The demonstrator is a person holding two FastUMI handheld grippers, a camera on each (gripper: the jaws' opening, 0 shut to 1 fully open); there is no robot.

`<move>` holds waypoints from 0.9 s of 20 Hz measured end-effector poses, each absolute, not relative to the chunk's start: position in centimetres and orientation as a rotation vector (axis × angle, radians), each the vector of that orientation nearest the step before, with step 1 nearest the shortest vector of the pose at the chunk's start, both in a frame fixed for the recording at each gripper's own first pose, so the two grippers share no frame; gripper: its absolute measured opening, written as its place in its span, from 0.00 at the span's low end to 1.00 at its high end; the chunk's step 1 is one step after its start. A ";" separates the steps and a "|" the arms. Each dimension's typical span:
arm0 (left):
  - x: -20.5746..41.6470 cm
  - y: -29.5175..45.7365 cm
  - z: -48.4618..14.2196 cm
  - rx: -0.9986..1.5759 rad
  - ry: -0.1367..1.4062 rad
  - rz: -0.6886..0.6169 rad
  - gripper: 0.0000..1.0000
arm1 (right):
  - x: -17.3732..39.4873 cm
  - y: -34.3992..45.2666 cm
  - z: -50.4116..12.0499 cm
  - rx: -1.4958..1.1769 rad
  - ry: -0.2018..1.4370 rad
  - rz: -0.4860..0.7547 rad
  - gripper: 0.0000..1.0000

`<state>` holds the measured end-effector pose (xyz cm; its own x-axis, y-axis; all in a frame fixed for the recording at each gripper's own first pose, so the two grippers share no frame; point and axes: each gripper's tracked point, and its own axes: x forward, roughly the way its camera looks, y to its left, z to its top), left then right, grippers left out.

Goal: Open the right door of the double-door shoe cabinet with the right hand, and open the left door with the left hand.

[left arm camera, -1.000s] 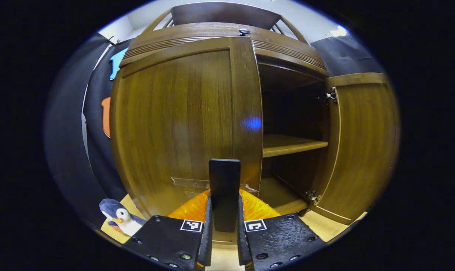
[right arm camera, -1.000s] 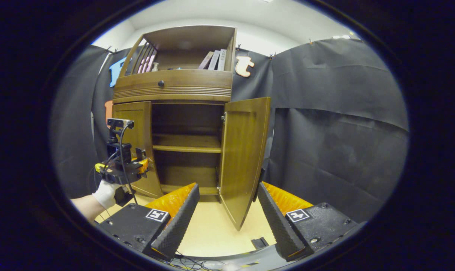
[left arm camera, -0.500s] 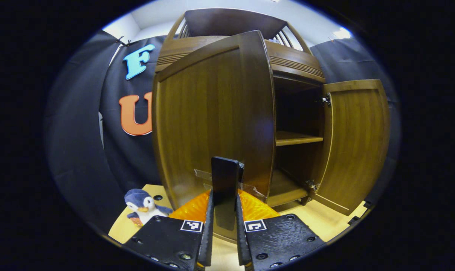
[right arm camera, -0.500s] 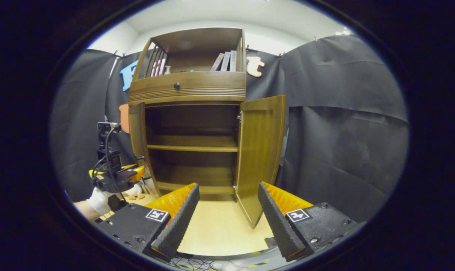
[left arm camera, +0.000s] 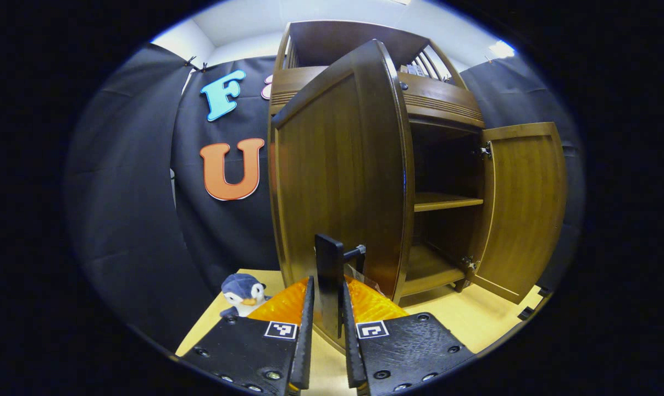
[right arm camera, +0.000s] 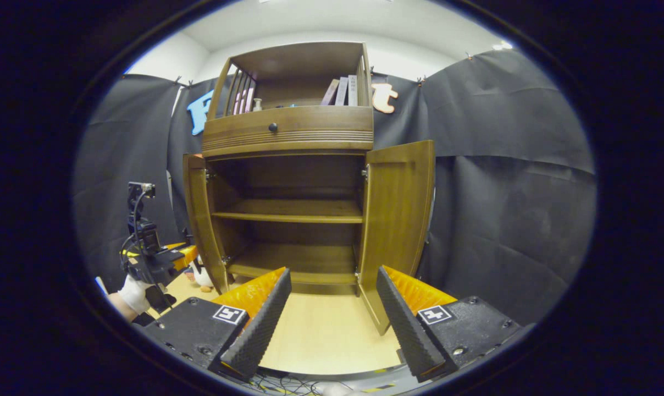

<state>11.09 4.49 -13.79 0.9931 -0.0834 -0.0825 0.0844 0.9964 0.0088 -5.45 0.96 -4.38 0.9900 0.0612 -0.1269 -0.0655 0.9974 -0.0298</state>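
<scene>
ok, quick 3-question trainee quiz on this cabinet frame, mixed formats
1. True or false: the brown wooden left door is closed.
2. The left claw is shut on: A) shelf edge B) flat black door handle C) plush penguin toy.
3. Fill in: the right claw is ____, holding nothing.

Key: 1 false; 2 B; 3 open.

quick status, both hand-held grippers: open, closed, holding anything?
Left hand-held gripper: closed on the black handle of the left door.
Right hand-held gripper: open, holding nothing, back from the right door.
</scene>
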 end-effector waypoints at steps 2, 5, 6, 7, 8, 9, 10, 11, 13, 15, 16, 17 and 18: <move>10.6 5.1 -13.4 0.008 0.085 -0.066 0.18 | -5.4 1.2 -4.4 -0.031 0.130 0.072 0.99; 10.5 6.3 -13.6 -0.006 0.064 -0.059 0.10 | -5.2 1.6 -4.5 -0.030 0.131 0.084 0.99; 10.4 6.9 -13.9 -0.011 0.078 -0.039 0.08 | -5.2 1.7 -4.5 -0.030 0.132 0.088 0.99; 10.5 7.5 -14.0 -0.015 0.075 -0.032 0.06 | -5.2 1.9 -4.5 -0.031 0.132 0.091 0.98; 10.5 8.4 -14.1 -0.018 0.080 -0.012 0.05 | -5.1 2.0 -4.5 -0.031 0.132 0.095 0.99; 10.5 9.6 -14.0 -0.018 0.077 0.008 0.03 | -5.0 2.1 -4.6 -0.031 0.133 0.098 0.99; 10.4 10.6 -14.1 -0.019 0.083 0.020 0.01 | -5.0 2.3 -4.7 -0.029 0.135 0.102 0.99; 10.3 11.4 -14.0 -0.028 0.083 0.032 0.00 | -4.9 2.5 -4.8 -0.028 0.137 0.105 0.99; 10.3 12.7 -14.2 -0.071 0.089 0.017 0.00 | -4.8 2.8 -4.8 -0.027 0.139 0.114 0.99; 10.5 13.1 -14.0 -0.069 0.091 -0.007 0.00 | -4.6 3.0 -4.7 -0.027 0.136 0.120 0.99; 10.6 13.2 -13.9 -0.055 0.082 -0.019 0.01 | -4.5 3.2 -4.7 -0.028 0.137 0.122 0.99; 10.6 13.4 -14.0 -0.054 0.078 -0.030 0.00 | -4.4 3.3 -4.8 -0.029 0.137 0.124 0.99; 10.6 13.6 -13.9 -0.052 0.073 -0.044 0.01 | -4.3 3.4 -4.7 -0.029 0.138 0.127 0.99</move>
<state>10.56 13.57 -13.94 0.9964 -0.0455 -0.0713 0.0417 0.9977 -0.0536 -4.30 3.39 -4.73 0.9825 0.1237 -0.1391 -0.1278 0.9916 -0.0203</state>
